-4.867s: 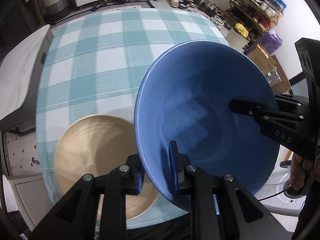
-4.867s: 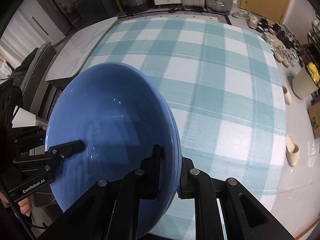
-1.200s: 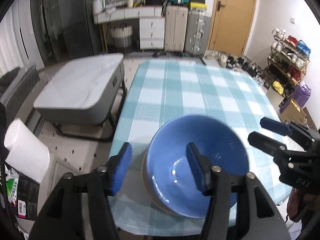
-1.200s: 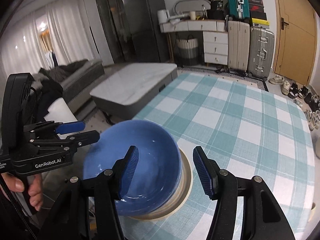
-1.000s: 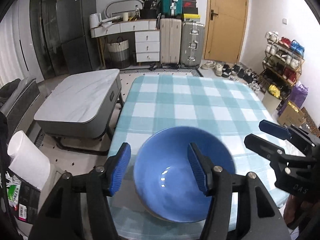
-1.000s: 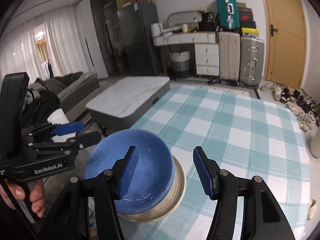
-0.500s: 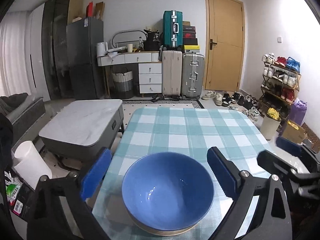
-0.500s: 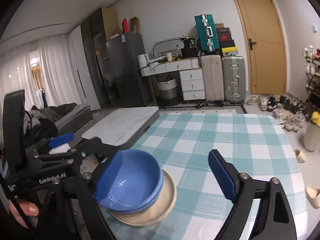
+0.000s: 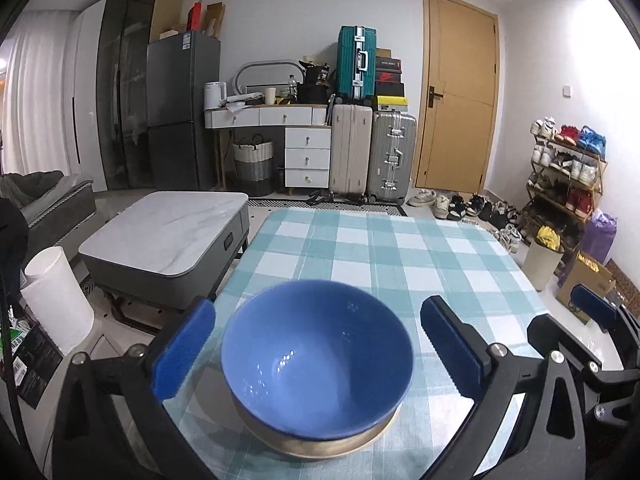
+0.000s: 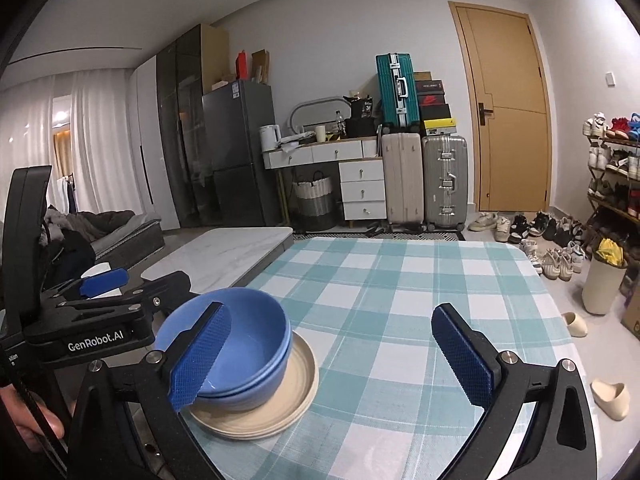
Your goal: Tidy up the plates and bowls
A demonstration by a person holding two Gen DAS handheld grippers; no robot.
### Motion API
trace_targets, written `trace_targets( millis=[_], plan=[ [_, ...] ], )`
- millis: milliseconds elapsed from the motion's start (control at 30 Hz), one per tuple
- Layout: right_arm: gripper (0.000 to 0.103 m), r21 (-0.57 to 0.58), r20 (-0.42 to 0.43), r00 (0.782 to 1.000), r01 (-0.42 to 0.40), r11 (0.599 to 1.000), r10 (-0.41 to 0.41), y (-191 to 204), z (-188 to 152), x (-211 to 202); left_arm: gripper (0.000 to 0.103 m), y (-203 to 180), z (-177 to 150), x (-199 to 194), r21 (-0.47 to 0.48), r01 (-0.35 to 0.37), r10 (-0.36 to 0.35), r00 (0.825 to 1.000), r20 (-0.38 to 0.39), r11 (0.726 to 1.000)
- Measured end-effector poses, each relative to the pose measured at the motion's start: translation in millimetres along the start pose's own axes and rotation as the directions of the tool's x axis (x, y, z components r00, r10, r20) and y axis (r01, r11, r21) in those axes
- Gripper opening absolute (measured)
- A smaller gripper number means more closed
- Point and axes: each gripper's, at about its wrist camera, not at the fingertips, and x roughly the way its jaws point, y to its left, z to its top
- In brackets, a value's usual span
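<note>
Beige plate (image 10: 298, 396) mostly hidden under stacked blue bowls (image 10: 240, 344) at near left corner of checked tabletop (image 10: 400, 292). Left tool (image 9: 316, 350) & right tool (image 10: 332, 354) both just spread wide, released, nothing gripped, angled slightly down; left-side hand (image 10: 38, 426) cut off at frame edge.

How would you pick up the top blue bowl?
Pinch the blue bowl by its thin upright rim, one pad inside and one outside, coming down from above on the near edge. It sits nested, mouth up, on the cream plate, so its sides are probably too wide to straddle.
</note>
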Motion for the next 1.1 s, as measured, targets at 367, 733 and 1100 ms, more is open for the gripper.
trace_targets(
  millis=[367,733,1100],
  plan=[
    [0.102,0.024,0.031,0.999,0.007,1.0,-0.008,-2,-31,-8,0.103,-14,-23,6,0.079,0.005,-0.003,1.0,-0.027,0.997],
    [0.102,0.038,0.009,0.999,0.037,0.999,-0.037,-3,-42,-2,0.103,-20,-29,5,0.094,0.02,-0.018,0.999,-0.031,0.995],
    [0.102,0.05,0.006,0.999,0.036,0.998,-0.036,-4,-42,-2,0.103,-16,-32,9,0.061,0.024,-0.019,0.997,-0.072,0.998]
  ],
)
